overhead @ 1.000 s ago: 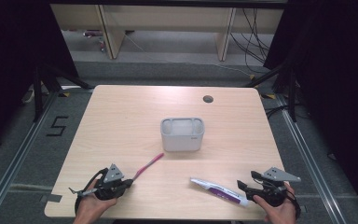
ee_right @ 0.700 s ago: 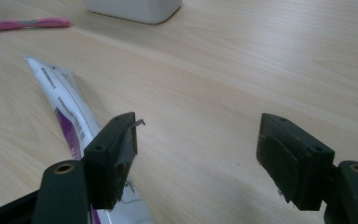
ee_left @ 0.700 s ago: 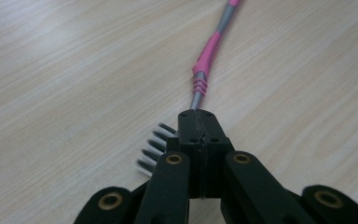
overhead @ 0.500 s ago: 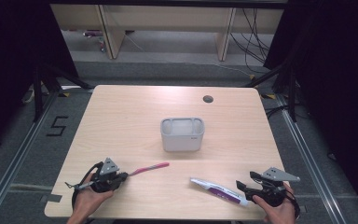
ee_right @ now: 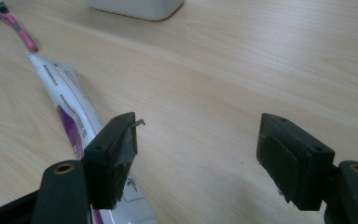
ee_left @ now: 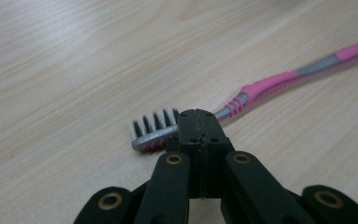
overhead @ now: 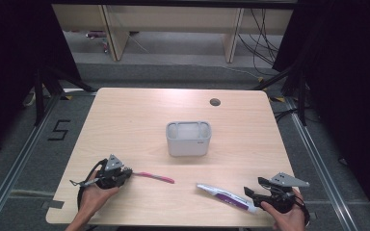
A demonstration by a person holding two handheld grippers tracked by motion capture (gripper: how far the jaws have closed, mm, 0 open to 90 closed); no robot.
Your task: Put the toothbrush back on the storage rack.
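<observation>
Toothbrush [ee_left: 242, 95]: pink-and-grey handle, black-and-white bristles, lying on wooden table [ee_left: 74, 56].

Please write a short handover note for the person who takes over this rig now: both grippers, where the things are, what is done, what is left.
Left gripper: shut on the pink toothbrush at its neck; handle lies on the table.
Right gripper: open, empty, beside the toothpaste tube.
Grey holder: mid-table, looks empty.
Done: toothbrush gripped.
Left, probably: put toothbrush and tube into the holder.
</observation>
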